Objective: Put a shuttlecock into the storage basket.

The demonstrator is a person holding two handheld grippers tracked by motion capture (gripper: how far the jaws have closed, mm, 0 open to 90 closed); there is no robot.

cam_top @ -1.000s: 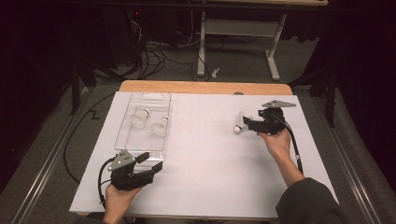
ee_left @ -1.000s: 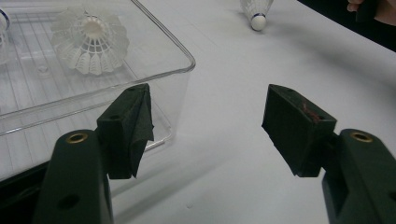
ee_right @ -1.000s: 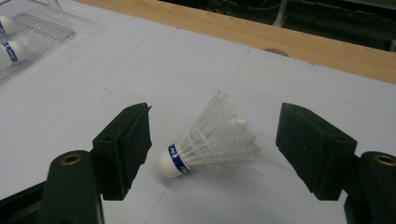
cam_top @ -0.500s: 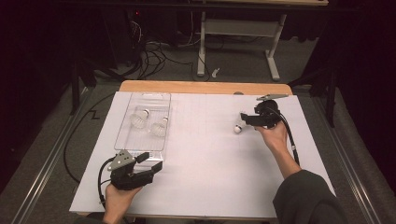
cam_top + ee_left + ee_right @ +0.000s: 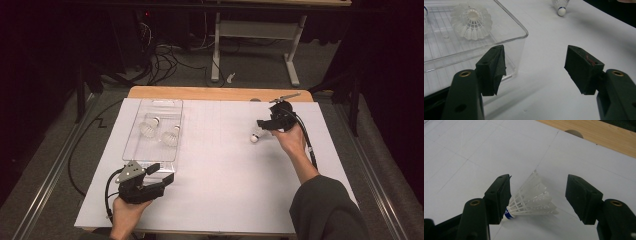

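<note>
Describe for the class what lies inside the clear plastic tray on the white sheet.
Inside the clear tray lie two white shuttlecocks: one toward its far left, another nearer the middle. The tray's near end shows bare ribbed floor. Nothing covers them; a third shuttlecock lies outside.

Two shuttlecocks [image 5: 149, 127] in tray [image 5: 131, 142], apparently.

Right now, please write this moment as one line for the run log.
left gripper: open, idle beside clear tray | right gripper: open around shuttlecock lying on white mat | tray: two shuttlecocks
</note>
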